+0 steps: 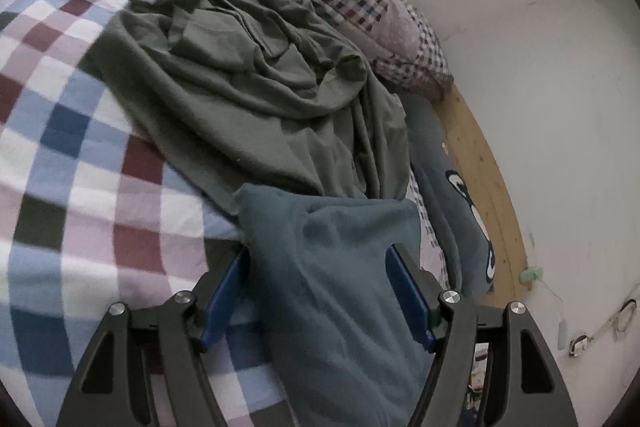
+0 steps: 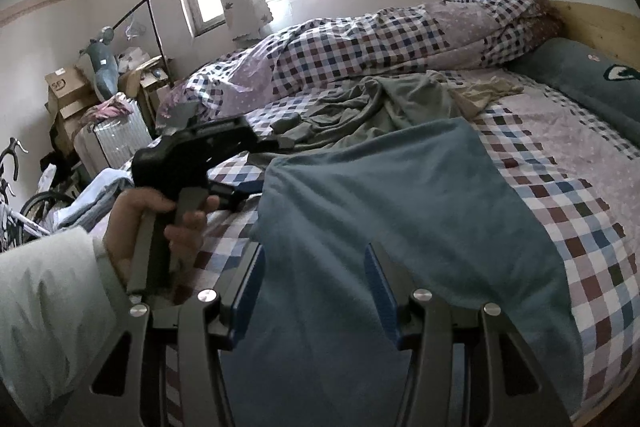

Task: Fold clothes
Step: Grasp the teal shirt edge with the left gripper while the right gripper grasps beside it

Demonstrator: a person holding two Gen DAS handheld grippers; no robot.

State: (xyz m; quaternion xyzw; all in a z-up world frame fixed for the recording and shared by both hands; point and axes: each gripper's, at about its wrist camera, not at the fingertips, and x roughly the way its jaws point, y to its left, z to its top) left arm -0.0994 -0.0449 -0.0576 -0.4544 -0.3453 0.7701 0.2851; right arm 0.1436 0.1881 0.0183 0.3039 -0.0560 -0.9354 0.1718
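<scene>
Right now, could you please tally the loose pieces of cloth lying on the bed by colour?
Blue cloth: 1
Grey-green garment: 1
Beige garment: 1
Total: 3

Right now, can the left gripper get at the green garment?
Probably yes. The green garment lies bare on the bed just beyond the left gripper; only the blue cloth between its open jaws is in the way.
</scene>
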